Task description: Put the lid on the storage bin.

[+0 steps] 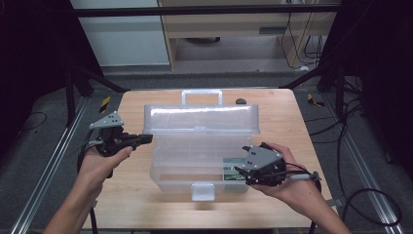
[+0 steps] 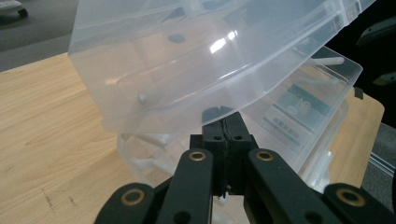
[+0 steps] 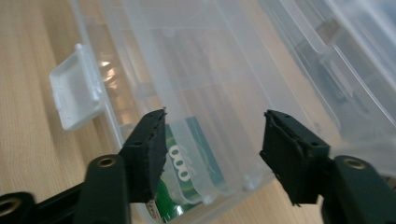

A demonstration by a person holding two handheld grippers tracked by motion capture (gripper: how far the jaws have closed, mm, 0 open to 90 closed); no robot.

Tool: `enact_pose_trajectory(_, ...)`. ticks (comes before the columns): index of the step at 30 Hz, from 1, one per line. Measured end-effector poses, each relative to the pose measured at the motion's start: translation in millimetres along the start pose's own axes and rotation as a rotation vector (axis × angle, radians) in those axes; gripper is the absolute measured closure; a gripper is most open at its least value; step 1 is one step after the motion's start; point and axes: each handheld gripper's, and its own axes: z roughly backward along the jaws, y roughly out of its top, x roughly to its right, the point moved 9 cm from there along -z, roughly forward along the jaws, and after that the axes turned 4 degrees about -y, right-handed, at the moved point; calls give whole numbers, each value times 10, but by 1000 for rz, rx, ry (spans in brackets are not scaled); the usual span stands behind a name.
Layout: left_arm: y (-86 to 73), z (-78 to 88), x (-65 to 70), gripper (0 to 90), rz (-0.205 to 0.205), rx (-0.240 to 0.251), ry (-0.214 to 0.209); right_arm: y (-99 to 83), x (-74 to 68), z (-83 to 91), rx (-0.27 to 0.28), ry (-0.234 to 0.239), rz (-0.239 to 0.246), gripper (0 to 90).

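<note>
At frame centre in the high view, the clear plastic box [image 1: 195, 161] stands open, its lid [image 1: 200, 118] nipped at the left edge by the left gripper [image 1: 146, 139]'s closed jaws, which could slip and drop it onto the wide-open, empty right gripper [image 1: 239, 169] at the box's right end.

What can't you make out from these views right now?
- Label inside the clear box: print too small in the high view, blocked by the right gripper in its own view.
- Left gripper: whether it pinches the lid; the lid's edge hides its tips.
- Dark object: too small.
</note>
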Motion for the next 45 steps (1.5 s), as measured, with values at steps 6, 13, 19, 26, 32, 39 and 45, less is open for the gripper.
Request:
enact_pose_trajectory(6,-79,-3,31,898,1,3,-11,-164,155,96,-4,-41,-101,252)
enact_pose_trajectory(13,-143,-38,40,898,11,9,-21,-340,319,176,-13,-87,-170,182)
enact_pose_trajectory(19,-169,-48,44,898,-5,3,-8,-540,461,212,-18,-135,-280,139)
enact_pose_trajectory(26,-252,-55,49,898,-11,-4,4,-858,657,114,-63,-191,-443,120)
enact_pose_trajectory(32,-306,-25,47,898,-26,-8,18,-1040,770,25,-88,-217,-478,124)
enact_pose_trajectory(39,-359,1,1,898,-5,3,25,-1134,756,-15,-111,-225,-466,131)
enact_pose_trajectory(45,-396,-3,12,898,-4,6,29,-1167,749,-12,-116,-231,-469,135)
